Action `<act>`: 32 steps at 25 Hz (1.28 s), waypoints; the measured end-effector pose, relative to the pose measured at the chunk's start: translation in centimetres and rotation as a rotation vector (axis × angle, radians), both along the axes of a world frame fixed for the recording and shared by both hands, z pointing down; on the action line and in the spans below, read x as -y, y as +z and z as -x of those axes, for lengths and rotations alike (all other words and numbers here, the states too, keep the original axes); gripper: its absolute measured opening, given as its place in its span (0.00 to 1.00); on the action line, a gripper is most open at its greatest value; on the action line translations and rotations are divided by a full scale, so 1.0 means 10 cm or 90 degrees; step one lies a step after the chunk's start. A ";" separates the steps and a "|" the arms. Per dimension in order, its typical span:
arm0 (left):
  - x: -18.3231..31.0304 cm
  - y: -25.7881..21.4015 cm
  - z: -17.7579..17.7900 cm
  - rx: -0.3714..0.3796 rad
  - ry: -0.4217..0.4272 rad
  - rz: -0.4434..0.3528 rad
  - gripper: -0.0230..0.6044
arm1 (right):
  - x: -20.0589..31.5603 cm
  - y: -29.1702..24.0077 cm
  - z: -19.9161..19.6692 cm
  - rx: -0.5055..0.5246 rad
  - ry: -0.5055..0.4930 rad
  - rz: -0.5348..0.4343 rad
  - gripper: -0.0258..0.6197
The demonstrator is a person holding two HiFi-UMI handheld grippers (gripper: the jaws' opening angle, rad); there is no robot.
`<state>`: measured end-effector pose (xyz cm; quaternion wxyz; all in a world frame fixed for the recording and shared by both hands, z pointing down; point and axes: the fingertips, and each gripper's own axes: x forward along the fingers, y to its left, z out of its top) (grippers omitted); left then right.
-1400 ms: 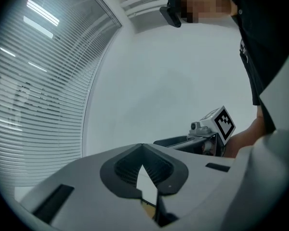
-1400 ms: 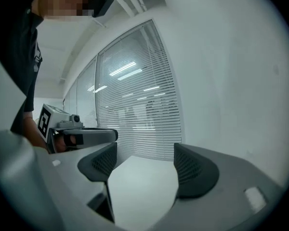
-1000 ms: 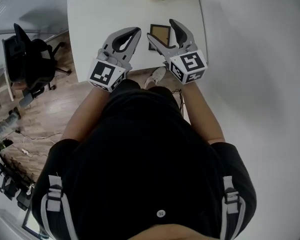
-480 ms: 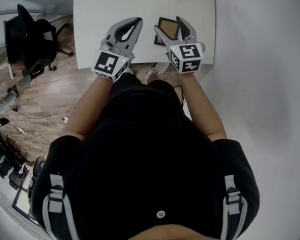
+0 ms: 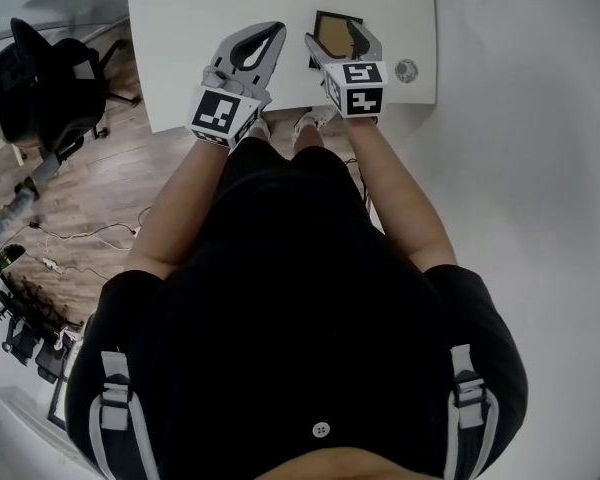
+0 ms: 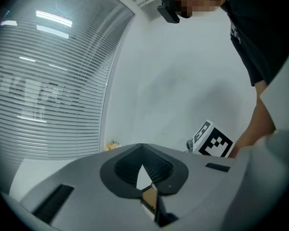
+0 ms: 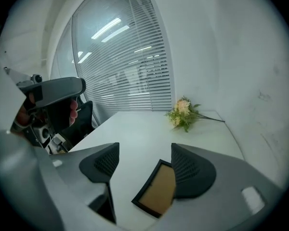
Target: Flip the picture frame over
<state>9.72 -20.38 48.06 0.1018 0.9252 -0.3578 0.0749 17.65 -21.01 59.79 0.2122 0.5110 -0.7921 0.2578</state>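
- Here the picture frame (image 7: 159,189) lies flat on the white table (image 5: 190,28), with a brown panel facing up inside a dark rim. It sits in the table's right half, nearer the near edge than the far edge, where the flowers (image 7: 184,112) lie.
- The right gripper (image 7: 144,158) hangs above the frame, tilted downward. Its jaws are spread wide and have just been closing a little; the frame shows between them, but neither pad touches it.
- The left gripper (image 6: 143,148), off to the frame's left, has its jaws pressed together with nothing between them.
- The frame looks light, thin and stiff, and lying flush on the table it leaves little room for a pad to get underneath.
- The dark rim looks like the place to take hold, pinched across two opposite edges rather than on the panel.
- Alternatively, drawing it to the near edge would let one side overhang.
- Whether glass faces down I cannot tell, so it should be turned gently; the smooth rim may slip.
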 end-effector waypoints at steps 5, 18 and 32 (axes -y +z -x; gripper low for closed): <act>0.02 0.21 0.06 0.001 0.015 0.007 0.05 | -0.04 0.30 0.12 -0.009 0.029 0.041 0.57; -0.22 0.68 0.03 0.024 0.059 0.032 0.05 | -0.22 0.94 0.25 -0.059 0.101 0.109 0.45; -0.21 0.97 0.10 0.018 0.077 0.054 0.05 | -0.29 1.32 0.22 -0.086 0.160 0.174 0.34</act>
